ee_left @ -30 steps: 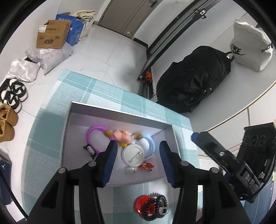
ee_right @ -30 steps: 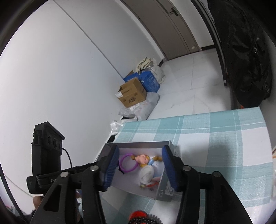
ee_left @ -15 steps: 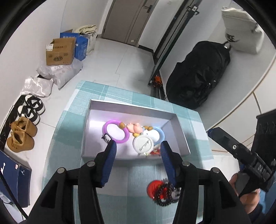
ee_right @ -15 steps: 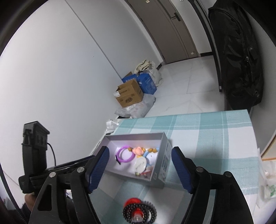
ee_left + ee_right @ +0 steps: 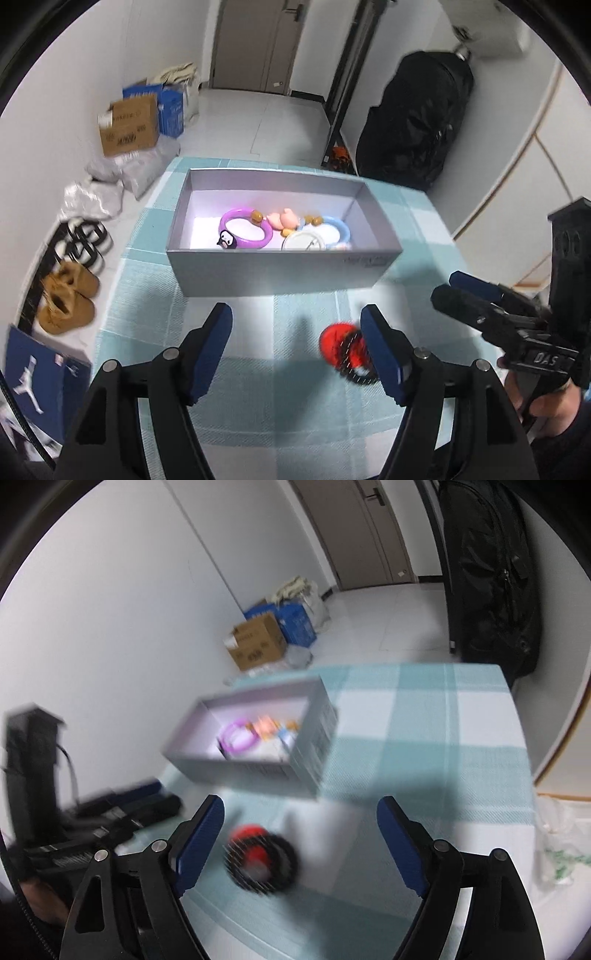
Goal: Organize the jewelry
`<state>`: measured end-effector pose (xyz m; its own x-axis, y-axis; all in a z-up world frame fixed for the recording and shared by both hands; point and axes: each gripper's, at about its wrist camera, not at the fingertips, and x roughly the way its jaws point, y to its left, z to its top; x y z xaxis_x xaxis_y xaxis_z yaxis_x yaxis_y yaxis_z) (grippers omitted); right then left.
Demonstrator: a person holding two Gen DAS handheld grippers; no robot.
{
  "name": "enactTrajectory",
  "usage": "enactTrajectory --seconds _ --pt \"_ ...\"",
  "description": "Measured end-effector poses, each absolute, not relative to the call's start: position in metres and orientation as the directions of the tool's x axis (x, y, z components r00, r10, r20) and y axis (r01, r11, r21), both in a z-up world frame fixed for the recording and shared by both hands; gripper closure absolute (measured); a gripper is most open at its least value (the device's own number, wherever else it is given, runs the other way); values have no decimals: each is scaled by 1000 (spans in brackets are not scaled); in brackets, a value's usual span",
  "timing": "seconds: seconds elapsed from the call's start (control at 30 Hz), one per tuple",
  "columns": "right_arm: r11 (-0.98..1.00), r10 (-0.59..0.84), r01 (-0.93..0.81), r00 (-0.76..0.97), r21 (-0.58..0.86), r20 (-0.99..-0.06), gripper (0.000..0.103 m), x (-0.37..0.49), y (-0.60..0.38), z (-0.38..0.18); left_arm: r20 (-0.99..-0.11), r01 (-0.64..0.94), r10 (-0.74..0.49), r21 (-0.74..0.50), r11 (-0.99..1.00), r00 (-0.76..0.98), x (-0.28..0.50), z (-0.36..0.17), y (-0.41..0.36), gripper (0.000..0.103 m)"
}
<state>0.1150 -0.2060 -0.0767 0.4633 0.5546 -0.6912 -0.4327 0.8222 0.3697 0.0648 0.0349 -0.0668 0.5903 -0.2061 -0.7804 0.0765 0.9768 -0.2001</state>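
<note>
— Looking across the checked teal tablecloth (image 5: 258,387), what do we have, biggest first?

— We see the grey box (image 5: 280,275) sitting open on the cloth, toward twelve o'clock from both grippers. Inside it, in the left wrist view, we make out a purple bangle (image 5: 245,234) with a small penguin charm (image 5: 226,240) on its near edge, a blue bangle (image 5: 338,232) at about three o'clock from it, a pink figure (image 5: 284,219) between the two, and a white round badge (image 5: 304,243) against the near wall.

— And outside the box?

— We find a red piece with black coil hair ties (image 5: 345,352) lying on the cloth, on the near side of the box and apart from it. From the left gripper (image 5: 297,347) it sits at roughly three o'clock, partly hidden behind the right-hand blue pad. In the right wrist view the same bundle (image 5: 260,860) is blurred, lying between the fingers of the right gripper (image 5: 299,836), nearer the left-hand pad, about eight o'clock from its midpoint.

— How do the jaws stand?

— We see both pairs spread apart with nothing pressed between the pads, and both have just been widening. The right gripper also shows at the left view's three o'clock edge, with a hand (image 5: 550,400) around its handle.
</note>
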Motion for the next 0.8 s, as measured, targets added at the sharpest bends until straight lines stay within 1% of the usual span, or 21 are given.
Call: enactTrajectory --seconds 0.13,0.23,0.43,0.53,0.8 --pt "831 526 -440 419 341 -740 18 107 -205 -92 -788 57 -178 -180 982 589 53 -70 36 35" --pt "823 527 -468 415 323 -742 18 100 -202 -94 -793 27 -164 -183 983 586 45 -74 38 35" --pt "794 552 -508 373 334 -746 18 92 -191 -100 -800 -15 -165 -212 977 577 36 -76 43 35" --pt "777 568 -524 343 350 -748 18 91 -184 -105 -797 -42 -144 -208 977 586 33 -75 46 34" --pt "772 559 -544 338 328 -757 18 90 -166 -111 -807 -53 -157 -227 973 570 30 -78 50 34"
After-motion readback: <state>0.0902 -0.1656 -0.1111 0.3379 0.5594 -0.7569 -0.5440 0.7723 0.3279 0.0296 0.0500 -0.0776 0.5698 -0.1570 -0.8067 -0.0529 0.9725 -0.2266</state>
